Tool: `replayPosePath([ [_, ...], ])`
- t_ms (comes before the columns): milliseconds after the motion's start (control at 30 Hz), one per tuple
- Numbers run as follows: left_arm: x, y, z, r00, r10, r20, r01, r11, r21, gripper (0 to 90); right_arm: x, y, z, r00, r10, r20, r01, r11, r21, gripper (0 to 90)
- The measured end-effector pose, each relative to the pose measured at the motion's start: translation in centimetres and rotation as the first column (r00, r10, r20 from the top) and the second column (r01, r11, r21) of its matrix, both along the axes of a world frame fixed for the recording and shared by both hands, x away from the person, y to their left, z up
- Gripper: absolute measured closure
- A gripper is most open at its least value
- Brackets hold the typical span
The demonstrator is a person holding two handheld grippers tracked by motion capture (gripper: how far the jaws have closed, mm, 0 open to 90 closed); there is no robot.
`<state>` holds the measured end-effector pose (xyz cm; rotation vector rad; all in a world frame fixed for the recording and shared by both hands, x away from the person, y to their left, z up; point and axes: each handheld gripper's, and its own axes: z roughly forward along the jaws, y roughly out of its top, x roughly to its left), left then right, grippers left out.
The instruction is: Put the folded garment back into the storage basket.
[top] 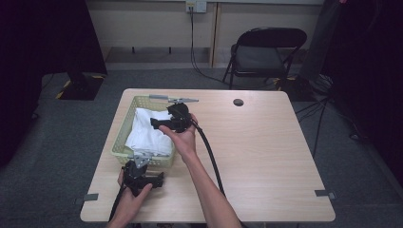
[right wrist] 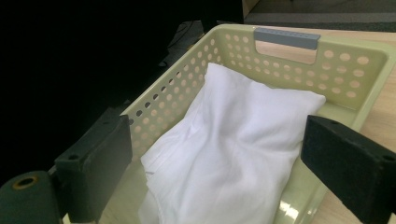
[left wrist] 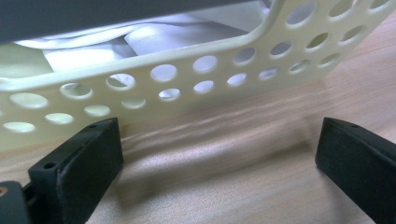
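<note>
The left gripper (top: 141,164) sat nearest the camera in the high view, low over the table (top: 266,156) at about seven o'clock, held in the person's left hand (top: 129,199). In the left gripper view its two black jaws stood wide apart with bare wood between them, holding nothing, and the basket's holed wall ran just beyond their tips.

The pale wooden table filled the middle of the high view. A round dark cap (top: 238,102) sat in its top near twelve o'clock, and a grey clip (top: 325,193) marked its edge at about four o'clock.

The pale green plastic basket (top: 124,124) stood on the table's left part, at about ten o'clock, with a grey handle (right wrist: 287,36) on its far end wall. A crumpled white cloth (right wrist: 224,154) lay inside it and covered most of its floor.

The right gripper (top: 164,120) hung over the basket's right rim, held in the person's right hand (top: 183,137), its black cable (top: 211,159) trailing back across the table toward six o'clock. In the right gripper view its jaws were spread wide above the cloth, gripping nothing.

A black folding chair (top: 263,54) stood on the grey carpet beyond the table at about one o'clock.
</note>
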<state>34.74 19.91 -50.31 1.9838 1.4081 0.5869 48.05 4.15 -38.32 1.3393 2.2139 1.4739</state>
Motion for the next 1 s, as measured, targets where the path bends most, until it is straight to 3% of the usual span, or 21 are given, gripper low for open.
replayPosePath([
  [167,0.0,0.0,0.0,1.0,0.0,0.0,0.0,1.0,0.001,0.1,-0.7,-0.8,0.3,0.9996,-0.014,0.023,0.015,1.0,-0.023,8.0],
  [467,0.0,0.0,0.0,1.0,0.0,0.0,0.0,1.0,-0.001,0.1,-1.4,-3.1,0.9,0.998,-0.05,0.04,0.05,0.999,-0.002,7.7],
  [1000,0.0,0.0,0.0,1.0,0.0,0.0,0.0,1.0,0.0,0.0,-1.9,-9.2,1.9,0.9869,-0.149,0.062,0.148,0.989,0.012,7.6],
])
